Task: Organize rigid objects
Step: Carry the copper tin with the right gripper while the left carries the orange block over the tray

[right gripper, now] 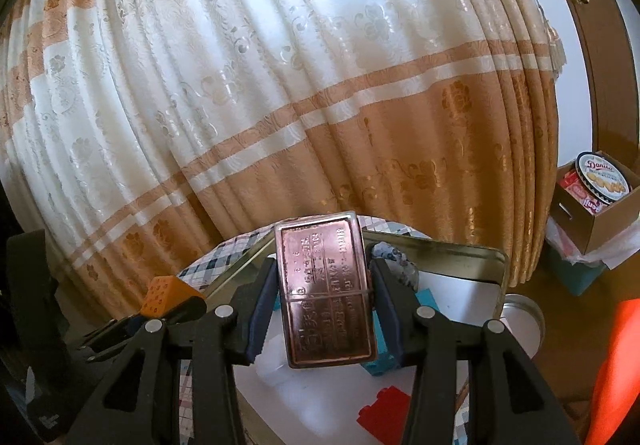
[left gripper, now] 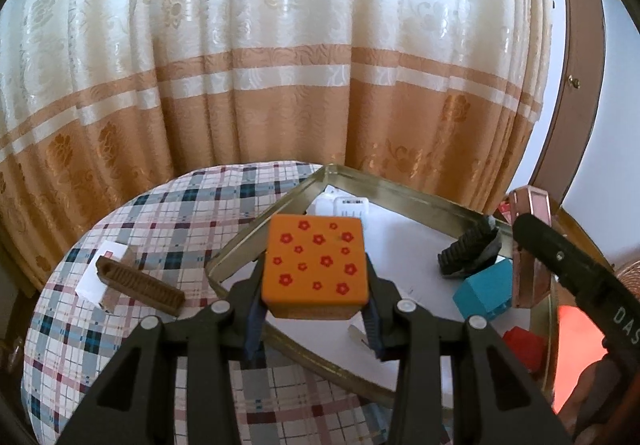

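Clamped between the blue pads of the left gripper, an orange square block printed with red flowers fills the middle of the left wrist view. It hangs above the near-left rim of a shallow metal tray with a white floor. The tray rests on a round cushion covered in plaid cloth. Inside the tray lie a white plug-like item at the far corner, a black ribbed piece, a light blue box and a red block near the right rim. On the plaid cloth, well left of the tray, a brown ribbed bar lies across a white card. At the right edge the black finger of the right gripper reaches in, pressed against a copper-coloured flat tin. A cream and tan patterned curtain hangs behind.

From the right wrist view, the right gripper pinches the copper-coloured flat tin by its long sides, embossed face toward the camera, above the tray. Light blue box and red block show beneath it on the white floor. To the left, the orange block sits in the left gripper. Far right, a cardboard box holds a round biscuit tin.
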`<state>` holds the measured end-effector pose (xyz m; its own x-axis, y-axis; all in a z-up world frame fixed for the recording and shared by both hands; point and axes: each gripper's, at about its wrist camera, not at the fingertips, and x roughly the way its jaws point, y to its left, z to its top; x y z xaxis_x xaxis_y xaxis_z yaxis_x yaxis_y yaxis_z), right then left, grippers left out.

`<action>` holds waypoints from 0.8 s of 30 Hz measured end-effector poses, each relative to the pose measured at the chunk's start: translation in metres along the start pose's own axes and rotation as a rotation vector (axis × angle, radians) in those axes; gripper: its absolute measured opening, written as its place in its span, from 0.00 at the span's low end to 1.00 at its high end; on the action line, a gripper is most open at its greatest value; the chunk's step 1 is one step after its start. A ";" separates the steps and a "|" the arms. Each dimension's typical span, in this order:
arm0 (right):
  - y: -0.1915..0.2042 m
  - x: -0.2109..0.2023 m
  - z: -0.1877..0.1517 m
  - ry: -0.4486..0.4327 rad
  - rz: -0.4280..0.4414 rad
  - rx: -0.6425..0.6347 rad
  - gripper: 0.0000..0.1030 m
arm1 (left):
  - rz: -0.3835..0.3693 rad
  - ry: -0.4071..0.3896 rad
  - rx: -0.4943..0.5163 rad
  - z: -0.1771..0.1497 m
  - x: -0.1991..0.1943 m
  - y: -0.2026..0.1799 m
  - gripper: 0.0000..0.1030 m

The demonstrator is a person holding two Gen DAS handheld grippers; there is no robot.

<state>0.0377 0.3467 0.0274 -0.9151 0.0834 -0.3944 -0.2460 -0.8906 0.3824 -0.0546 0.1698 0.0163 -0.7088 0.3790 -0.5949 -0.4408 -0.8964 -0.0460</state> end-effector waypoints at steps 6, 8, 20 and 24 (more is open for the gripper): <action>-0.001 0.007 0.004 0.014 -0.002 0.007 0.48 | 0.040 0.019 -0.001 -0.001 0.015 0.001 0.39; 0.000 0.010 0.005 0.019 0.000 0.010 0.48 | 0.048 0.028 -0.003 -0.001 0.020 0.001 0.39; 0.008 0.035 0.004 0.125 -0.038 -0.006 0.48 | 0.093 0.062 -0.016 -0.004 0.038 0.005 0.39; 0.007 0.042 -0.001 0.157 -0.038 0.005 0.48 | 0.112 0.057 0.000 -0.005 0.042 0.003 0.39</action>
<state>-0.0026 0.3438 0.0127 -0.8439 0.0457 -0.5346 -0.2815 -0.8860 0.3685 -0.0832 0.1815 -0.0126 -0.7209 0.2631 -0.6411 -0.3606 -0.9325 0.0228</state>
